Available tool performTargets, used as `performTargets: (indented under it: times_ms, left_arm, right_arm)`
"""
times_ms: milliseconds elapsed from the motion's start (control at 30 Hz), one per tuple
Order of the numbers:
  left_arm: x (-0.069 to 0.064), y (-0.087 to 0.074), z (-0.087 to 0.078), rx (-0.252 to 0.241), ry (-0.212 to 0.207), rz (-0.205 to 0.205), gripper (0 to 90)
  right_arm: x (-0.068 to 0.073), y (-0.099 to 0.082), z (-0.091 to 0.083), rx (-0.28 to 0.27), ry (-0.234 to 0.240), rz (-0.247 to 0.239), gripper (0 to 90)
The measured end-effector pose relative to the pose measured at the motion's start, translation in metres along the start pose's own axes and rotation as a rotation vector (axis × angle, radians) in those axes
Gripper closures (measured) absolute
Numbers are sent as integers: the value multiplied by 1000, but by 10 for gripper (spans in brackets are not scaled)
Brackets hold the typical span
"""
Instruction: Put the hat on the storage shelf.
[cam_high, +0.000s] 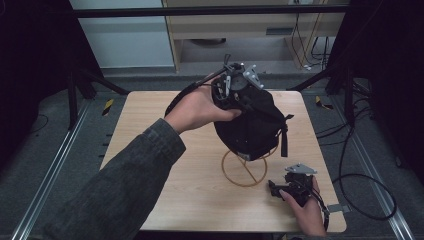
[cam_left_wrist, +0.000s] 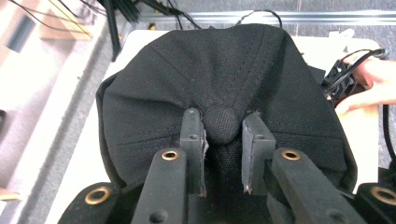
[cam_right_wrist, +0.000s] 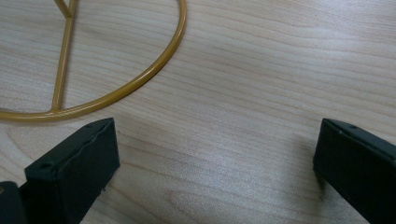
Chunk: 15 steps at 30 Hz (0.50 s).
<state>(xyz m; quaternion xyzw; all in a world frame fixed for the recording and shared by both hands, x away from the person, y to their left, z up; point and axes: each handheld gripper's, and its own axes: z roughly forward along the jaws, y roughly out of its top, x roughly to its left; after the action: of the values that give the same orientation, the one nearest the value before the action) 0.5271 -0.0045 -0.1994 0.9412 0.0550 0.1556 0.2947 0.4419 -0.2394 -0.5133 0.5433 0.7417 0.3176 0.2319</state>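
Left claw pinches cap crown; right claw rests wide on table.

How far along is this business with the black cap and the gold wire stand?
Done: the cap sits over the gold stand. In hand: the left gripper pinches the cap's top button. Whether it is going on or coming off, I cannot tell. The right gripper waits open on the table.

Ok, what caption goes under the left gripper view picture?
Left gripper pinching the top button of a black cap.
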Motion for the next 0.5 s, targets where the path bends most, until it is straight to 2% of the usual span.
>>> performTargets:
  times_ms: [133, 267, 500]
  left_arm:
    - [1, -1, 12, 4, -24, -3, 737]
    - [2, -3, 21, 14, -30, -15, 733]
    - [-4, -3, 32, 28, -48, -5, 727]
  right_arm:
    - [0, 0, 0, 1, 0, 2, 4]
    - [0, 0, 0, 1, 0, 2, 4]
    - [0, 0, 0, 0, -1, 0, 4]
